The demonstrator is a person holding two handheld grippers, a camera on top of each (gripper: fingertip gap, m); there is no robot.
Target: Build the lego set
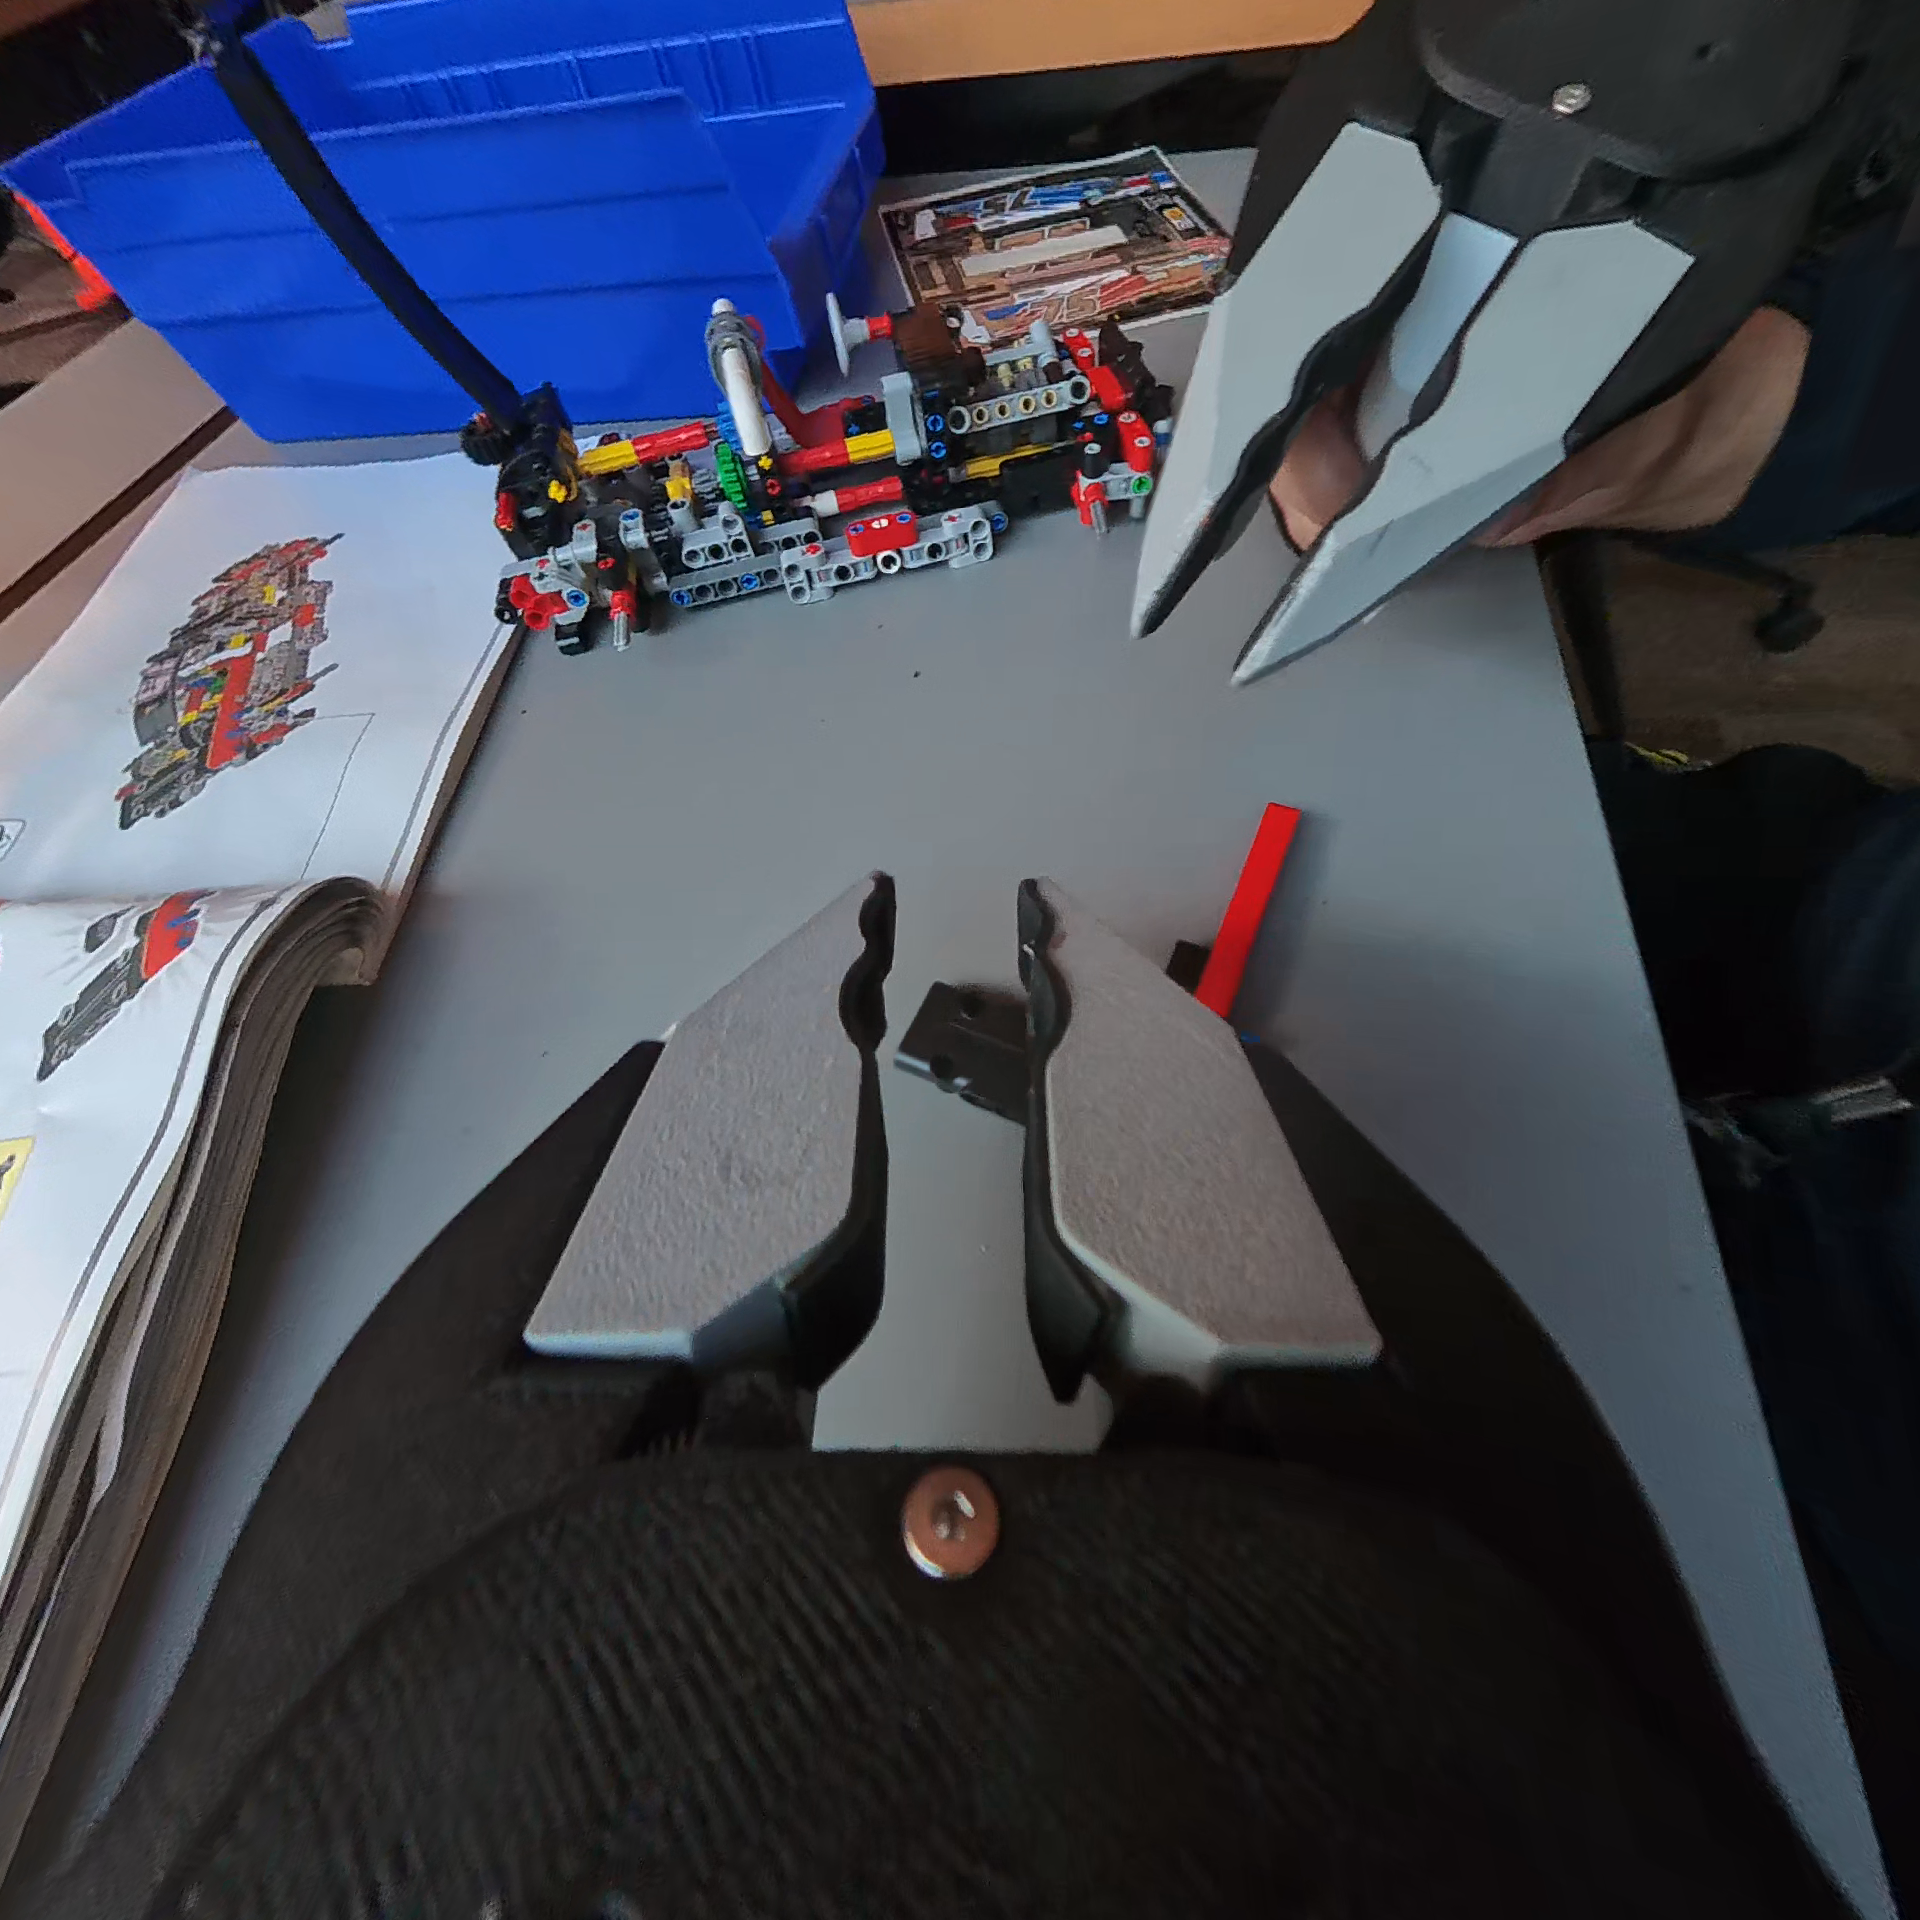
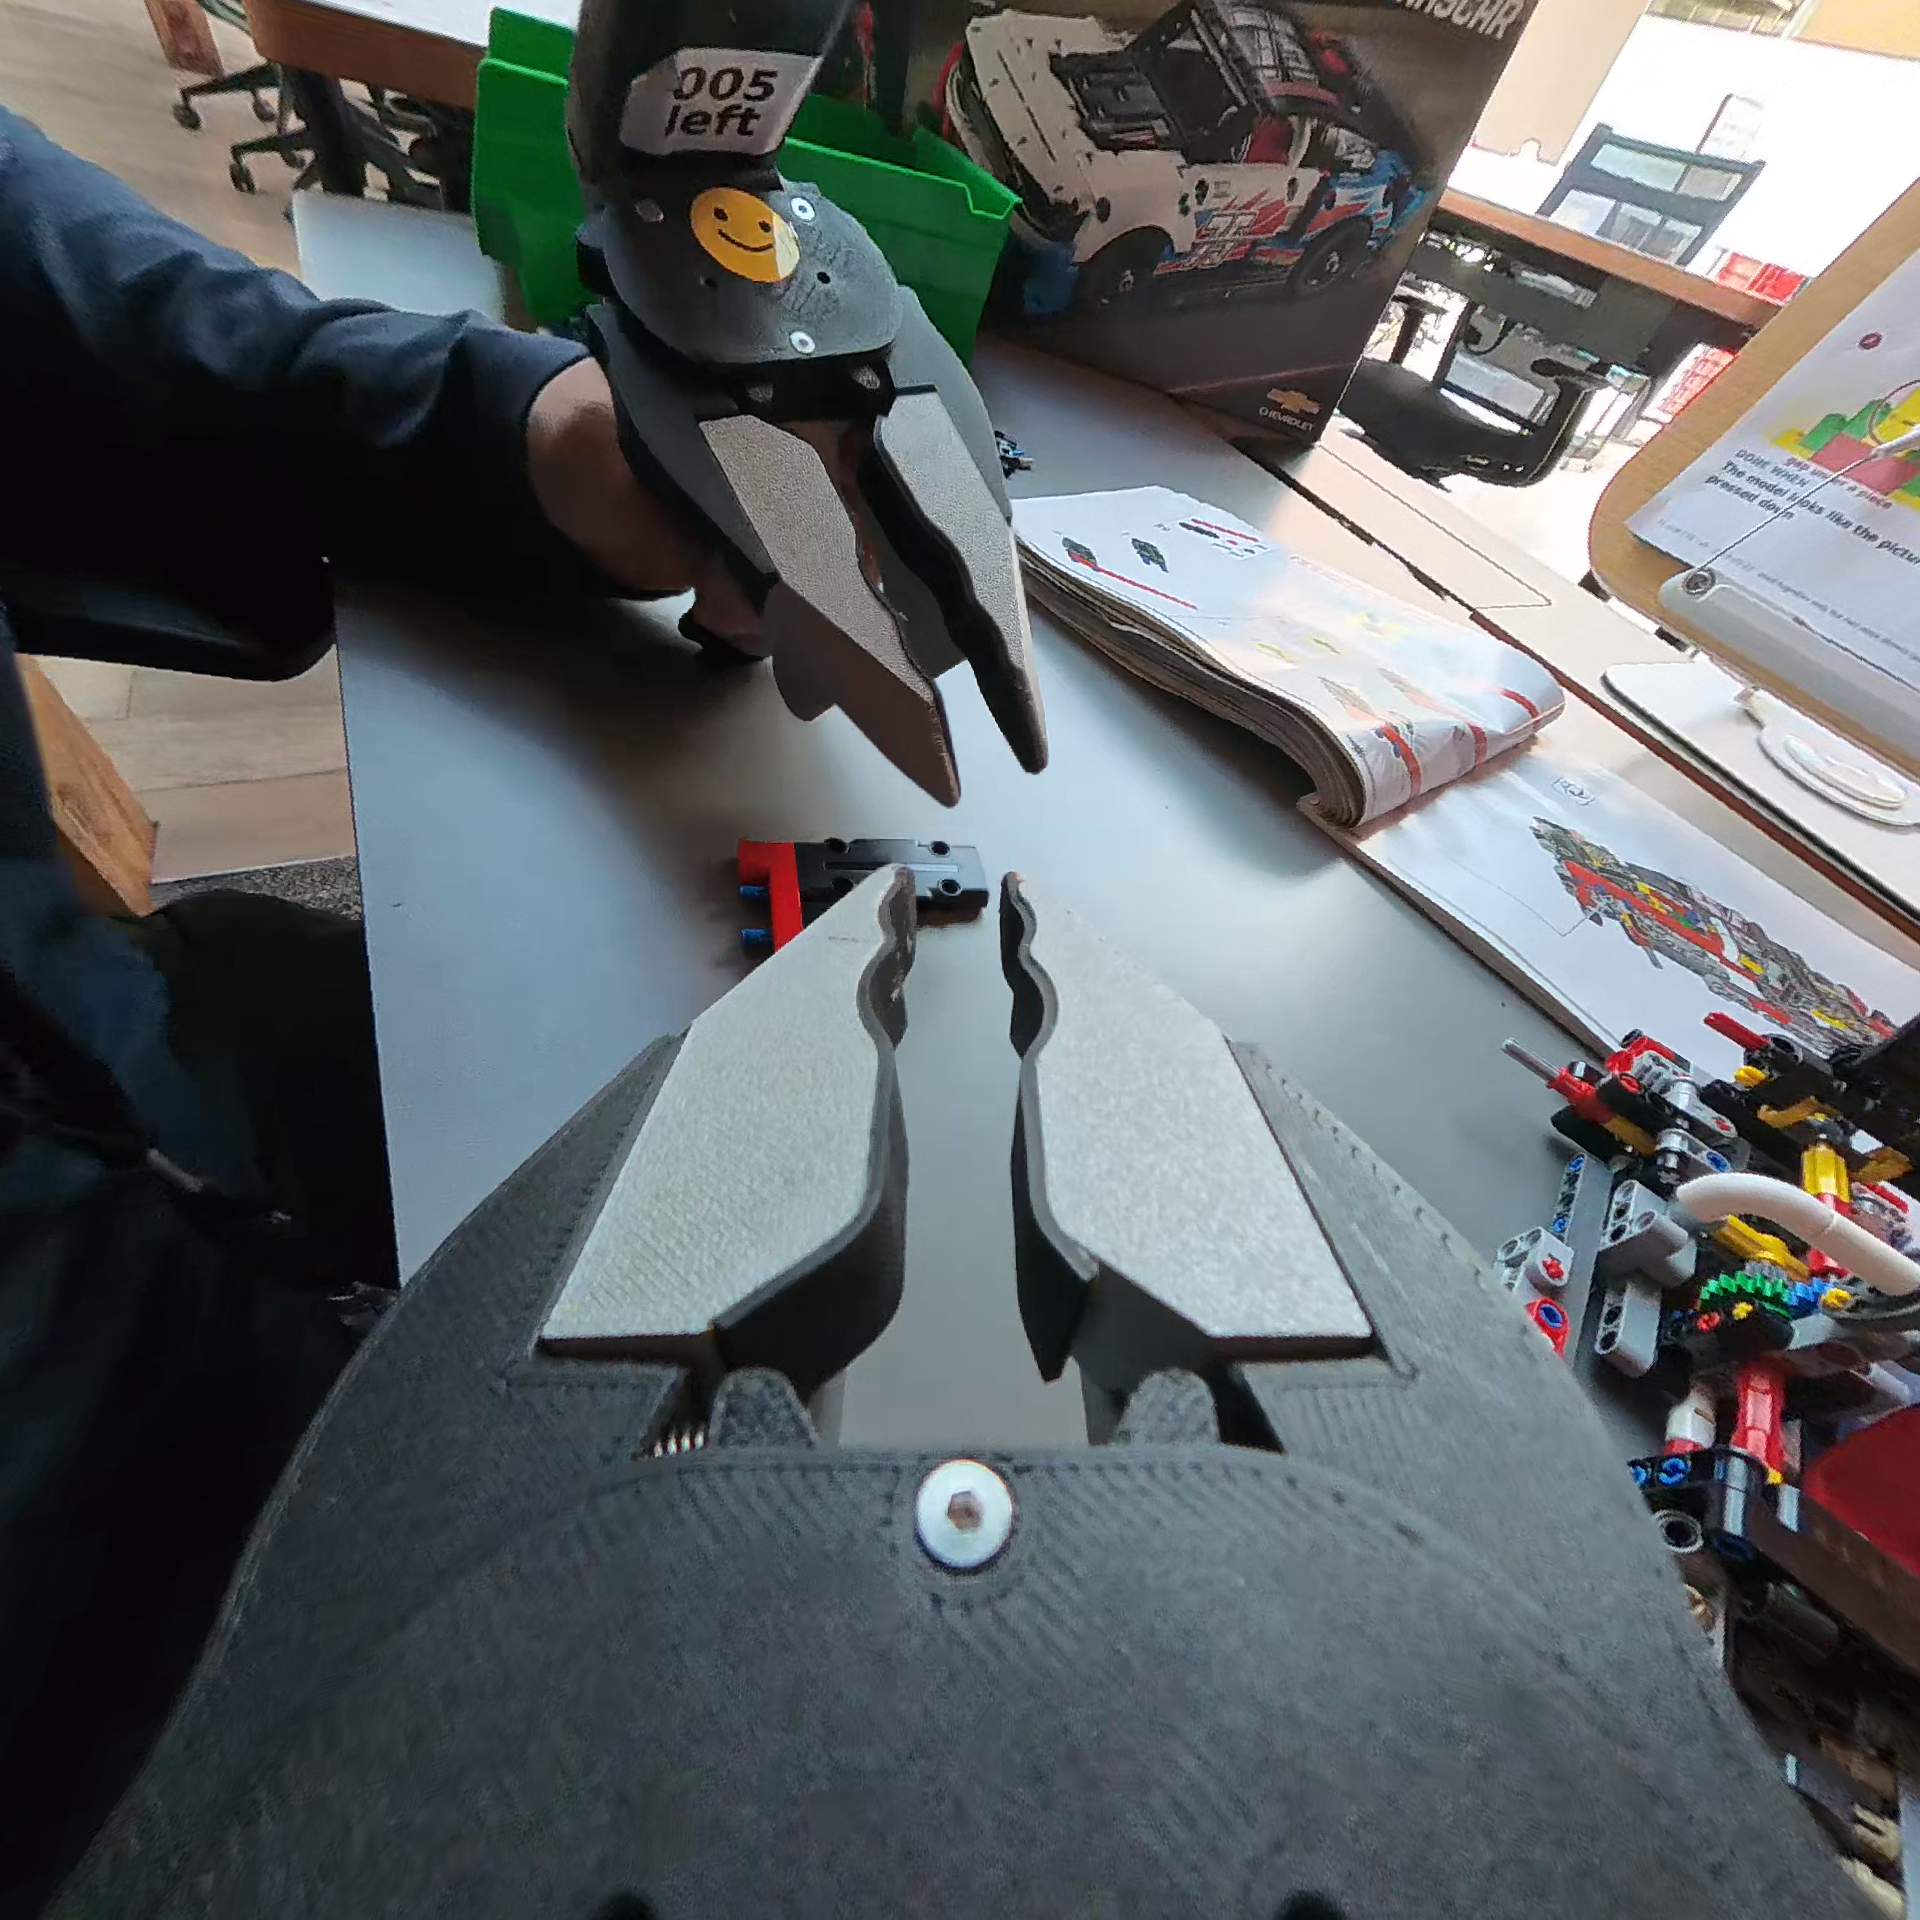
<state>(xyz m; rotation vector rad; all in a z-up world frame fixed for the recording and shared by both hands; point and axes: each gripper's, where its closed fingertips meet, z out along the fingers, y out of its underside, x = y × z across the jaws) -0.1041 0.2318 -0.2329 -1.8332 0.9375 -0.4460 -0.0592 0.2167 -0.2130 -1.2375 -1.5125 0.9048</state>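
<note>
a small black block piece (image 2: 883, 871) with round holes lies flat on the grey table (image 1: 727, 790), joined at one end to a red l-shaped bar (image 2: 774, 883) with 2 blue pins (image 2: 750, 914) sticking out of its side. in the left wrist view the same black piece (image 1: 961, 1039) shows below the gap of the left gripper (image 1: 956, 894), partly hidden under one finger, with the red bar (image 1: 1252, 904) slanting away beside it.

the left gripper (image 2: 997, 784) hangs just above the piece, its fingers apart and nothing between them. the right gripper (image 2: 958, 885) is low and just beside the piece, fingers also apart, only bare table in the gap; one fingertip (image 2: 894, 894) overlaps the black piece in view, but whether it touches cannot be told. in the left wrist view the right gripper (image 1: 1195, 649) hangs over the table, near the far model.

further out sit a half-built brick vehicle chassis (image 1: 821, 488), an open instruction booklet (image 1: 208, 727), a blue bin (image 1: 468, 208), a sticker sheet (image 1: 1060, 244), a green bin (image 2: 904, 208) and a printed box (image 2: 1226, 197) showing a car.
</note>
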